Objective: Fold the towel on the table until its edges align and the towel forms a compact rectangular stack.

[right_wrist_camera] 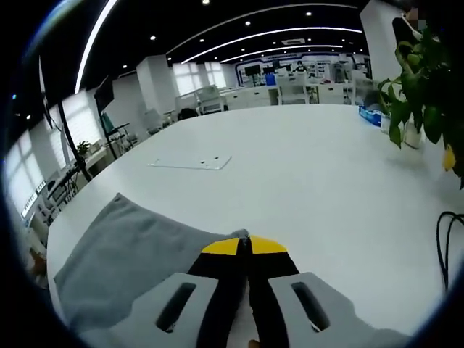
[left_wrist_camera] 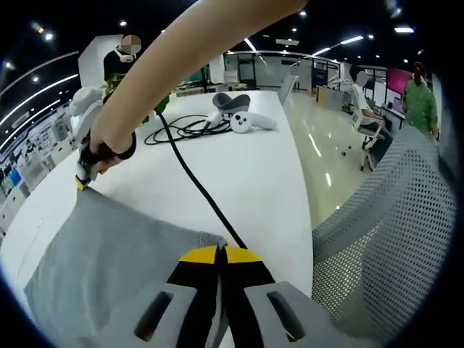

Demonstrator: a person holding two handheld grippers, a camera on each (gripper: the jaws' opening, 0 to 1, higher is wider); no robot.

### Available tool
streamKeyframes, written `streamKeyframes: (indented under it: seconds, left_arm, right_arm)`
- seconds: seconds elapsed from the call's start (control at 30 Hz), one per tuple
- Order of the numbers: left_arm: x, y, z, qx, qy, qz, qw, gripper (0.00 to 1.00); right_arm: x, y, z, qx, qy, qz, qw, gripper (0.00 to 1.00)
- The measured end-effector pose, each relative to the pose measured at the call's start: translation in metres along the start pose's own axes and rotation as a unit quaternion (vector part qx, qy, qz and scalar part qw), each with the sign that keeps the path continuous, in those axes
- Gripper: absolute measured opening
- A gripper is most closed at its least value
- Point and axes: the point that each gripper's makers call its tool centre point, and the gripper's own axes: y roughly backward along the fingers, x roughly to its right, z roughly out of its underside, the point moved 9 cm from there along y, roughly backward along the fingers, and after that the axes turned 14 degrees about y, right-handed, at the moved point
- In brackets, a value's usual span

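The towel [left_wrist_camera: 109,264] lies spread on the table [left_wrist_camera: 254,181], with the left gripper [left_wrist_camera: 221,254] at one corner and the right gripper [left_wrist_camera: 83,177] at the corner across from it. A cable [left_wrist_camera: 196,185] runs over the table between them, back to a coil beside a headset [left_wrist_camera: 230,104] and a controller [left_wrist_camera: 250,123]. A mesh chair [left_wrist_camera: 391,225] stands off the table's edge. A plant [right_wrist_camera: 420,80] stands on the table's far side, well apart from the towel.
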Motion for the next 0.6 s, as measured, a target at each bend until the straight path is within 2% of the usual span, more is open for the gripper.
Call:
streamKeyframes:
  seconds: [0.4,0.6]
  left_arm:
    - [-0.016,0.036,-0.005,0.038,0.029,-0.032,0.9984,0.01]
    - [-0.020,0.062,-0.009,0.063,0.052,-0.047,0.9955,0.01]
  right_arm:
    - [-0.018,0.009,-0.026,0.025,0.005,-0.007,0.9996,0.00]
    - [-0.020,0.002,-0.042,0.035,0.006,-0.007,0.9994,0.00]
